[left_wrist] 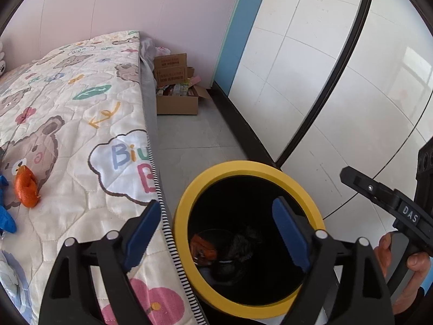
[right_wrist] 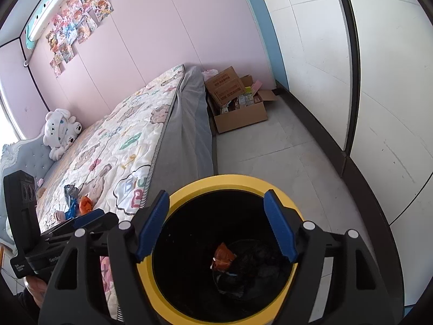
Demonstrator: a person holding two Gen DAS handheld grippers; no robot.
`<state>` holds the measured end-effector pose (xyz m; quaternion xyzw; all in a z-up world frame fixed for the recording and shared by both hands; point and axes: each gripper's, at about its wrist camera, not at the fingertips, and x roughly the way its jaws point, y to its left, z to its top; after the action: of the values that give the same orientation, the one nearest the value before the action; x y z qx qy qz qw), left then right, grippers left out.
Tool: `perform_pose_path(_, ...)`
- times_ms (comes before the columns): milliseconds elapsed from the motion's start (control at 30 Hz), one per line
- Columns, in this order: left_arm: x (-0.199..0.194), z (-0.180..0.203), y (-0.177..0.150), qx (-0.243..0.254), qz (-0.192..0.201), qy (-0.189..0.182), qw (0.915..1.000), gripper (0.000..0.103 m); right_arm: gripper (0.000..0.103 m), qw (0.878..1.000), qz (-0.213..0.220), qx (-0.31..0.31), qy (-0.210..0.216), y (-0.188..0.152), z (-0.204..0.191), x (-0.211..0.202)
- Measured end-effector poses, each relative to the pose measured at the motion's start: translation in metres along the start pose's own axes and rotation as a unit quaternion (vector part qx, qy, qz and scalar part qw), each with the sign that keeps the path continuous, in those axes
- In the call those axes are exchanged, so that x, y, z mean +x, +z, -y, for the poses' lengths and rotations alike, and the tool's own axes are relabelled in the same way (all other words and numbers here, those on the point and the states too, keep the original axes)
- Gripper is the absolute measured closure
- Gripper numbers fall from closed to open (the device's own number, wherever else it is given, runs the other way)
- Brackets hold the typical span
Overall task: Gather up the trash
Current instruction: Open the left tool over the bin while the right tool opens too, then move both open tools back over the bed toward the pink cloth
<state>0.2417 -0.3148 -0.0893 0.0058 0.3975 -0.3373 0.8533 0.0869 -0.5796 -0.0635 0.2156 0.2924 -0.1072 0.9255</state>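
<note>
A round bin with a yellow rim (left_wrist: 245, 168) (right_wrist: 232, 180) stands on the floor beside the bed. Inside it lie an orange wrapper (left_wrist: 203, 247) (right_wrist: 223, 256) and dark trash. My left gripper (left_wrist: 217, 233) is open and empty, over the bin's left edge. My right gripper (right_wrist: 216, 224) is open and empty, above the bin mouth. On the quilt lie an orange peel (left_wrist: 25, 187) (right_wrist: 86, 204) and blue wrapper scraps (left_wrist: 5, 216) (right_wrist: 71, 208).
The bed with a cartoon quilt (left_wrist: 81, 124) (right_wrist: 127, 140) fills the left. An open cardboard box (left_wrist: 177, 100) (right_wrist: 238, 108) sits on the floor by the far wall. A white wardrobe (left_wrist: 324, 67) runs along the right. A plush toy (right_wrist: 61, 132) lies at the headboard.
</note>
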Motion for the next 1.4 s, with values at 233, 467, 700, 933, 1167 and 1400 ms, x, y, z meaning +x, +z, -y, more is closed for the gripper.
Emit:
perform_pose_path(233, -0.019, -0.016, 0.0, -0.01, 0.017, 0.022, 0.9996, 0.013, 0.027, 1.0, 0.004, -0.013, 0.015, -0.001, -0.011, -0.01)
perform_pose_path(467, -0.042, -0.04, 0.001, -0.022, 0.03, 0.048, 0.9981, 0.011, 0.026, 0.999, 0.007, -0.033, 0.032, -0.005, -0.04, -0.02)
perform_pose_path(700, -0.066, -0.067, -0.001, -0.03, 0.045, 0.075, 0.9957, 0.009, 0.023, 0.997, 0.006, -0.054, 0.055, -0.009, -0.071, -0.028)
perform_pose_path(933, -0.089, -0.104, -0.005, -0.048, 0.055, 0.107, 0.9916, 0.009, 0.021, 0.994, 0.003, -0.079, 0.08, -0.014, -0.107, -0.032)
perform_pose_path(1167, -0.11, -0.143, -0.012, -0.071, 0.061, 0.139, 0.9859, 0.009, 0.02, 0.99, -0.005, -0.101, 0.102, -0.023, -0.142, -0.033)
perform_pose_path(1400, -0.127, -0.183, -0.022, -0.094, 0.064, 0.171, 0.9787, 0.009, 0.02, 0.984, -0.023, -0.126, 0.128, -0.038, -0.179, -0.029)
